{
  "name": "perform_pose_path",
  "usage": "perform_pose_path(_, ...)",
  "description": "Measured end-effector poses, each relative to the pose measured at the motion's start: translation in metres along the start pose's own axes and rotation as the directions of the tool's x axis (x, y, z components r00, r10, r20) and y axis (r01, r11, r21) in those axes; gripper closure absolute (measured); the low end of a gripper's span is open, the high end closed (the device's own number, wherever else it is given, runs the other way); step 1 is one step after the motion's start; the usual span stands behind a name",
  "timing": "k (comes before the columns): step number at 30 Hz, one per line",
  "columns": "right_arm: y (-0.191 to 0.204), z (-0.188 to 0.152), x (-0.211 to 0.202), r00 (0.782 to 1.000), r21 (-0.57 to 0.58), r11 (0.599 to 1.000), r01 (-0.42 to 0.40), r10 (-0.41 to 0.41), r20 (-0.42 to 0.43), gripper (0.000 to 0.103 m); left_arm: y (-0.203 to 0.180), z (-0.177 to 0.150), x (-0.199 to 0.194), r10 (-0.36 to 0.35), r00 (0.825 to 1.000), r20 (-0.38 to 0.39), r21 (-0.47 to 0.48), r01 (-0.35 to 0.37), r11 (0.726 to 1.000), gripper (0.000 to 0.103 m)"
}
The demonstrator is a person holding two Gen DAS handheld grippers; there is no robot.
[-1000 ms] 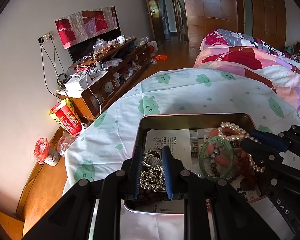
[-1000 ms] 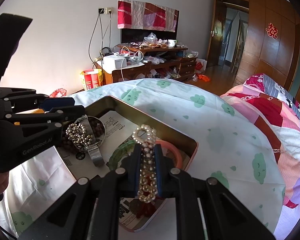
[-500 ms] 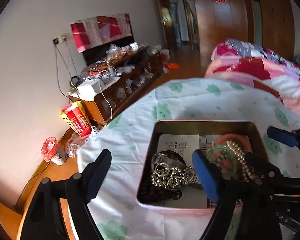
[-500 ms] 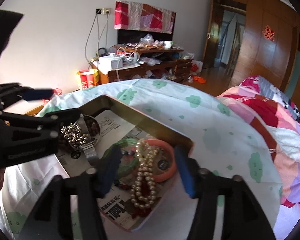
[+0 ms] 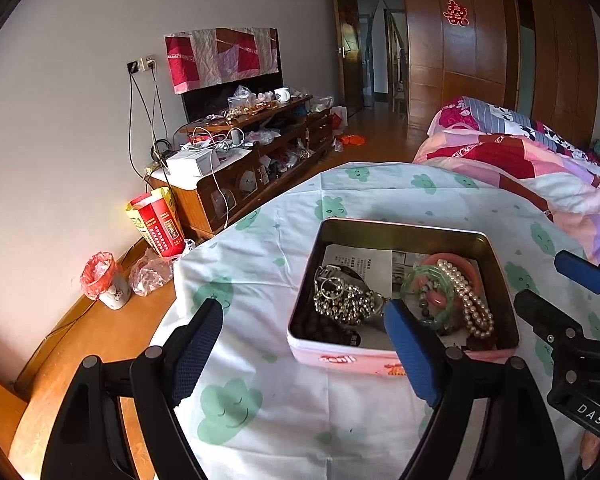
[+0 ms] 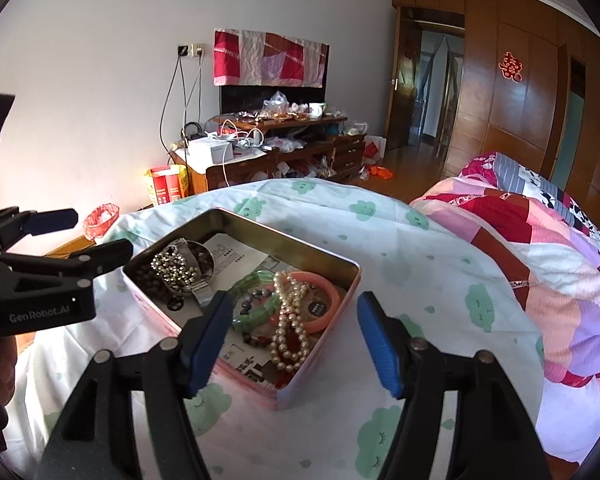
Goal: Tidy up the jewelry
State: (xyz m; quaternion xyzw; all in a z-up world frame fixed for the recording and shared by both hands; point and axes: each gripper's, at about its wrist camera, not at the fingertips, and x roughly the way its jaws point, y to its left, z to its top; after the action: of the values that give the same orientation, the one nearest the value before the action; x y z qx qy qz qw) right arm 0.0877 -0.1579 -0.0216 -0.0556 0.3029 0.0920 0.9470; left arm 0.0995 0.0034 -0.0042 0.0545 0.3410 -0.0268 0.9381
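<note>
A pink metal tin [image 5: 339, 358] [image 6: 351, 280] sits on a table with a cloud-print cloth. In it lie a silver bead bracelet [image 5: 345, 304] [image 6: 172, 268] on a watch and dark beads at the left. A pearl bracelet [image 5: 467, 300] [image 6: 290, 328], a green bangle [image 5: 409, 280] [image 6: 256, 312] and an orange bangle [image 6: 323, 314] lie at the right. My left gripper [image 5: 303, 344] is open and empty, hovering before the tin. My right gripper [image 6: 296, 338] is open and empty above the tin's near corner.
The cloud-print cloth [image 5: 260, 408] [image 6: 419, 264] covers the round table. A cluttered wooden TV cabinet [image 5: 240, 176] stands by the far wall. A bed with a patchwork quilt [image 6: 539, 248] lies to the right. A red bin [image 5: 100, 276] stands on the floor.
Both grippers opened and pulled back from the tin. The left let go of the silver bead bracelet; the right let go of the pearl bracelet. Both pieces now lie in the tin.
</note>
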Motion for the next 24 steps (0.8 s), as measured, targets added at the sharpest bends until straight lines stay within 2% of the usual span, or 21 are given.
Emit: perform_pose_path(24,0.0032,-0.0052,-0.0036,1.000,-0.008,1.000,-0.002,0.002,-0.008,0.034,0.0018,-0.0068,-0.0027,0.001,1.000,-0.010,-0.003,-0.001,1.000,0.020)
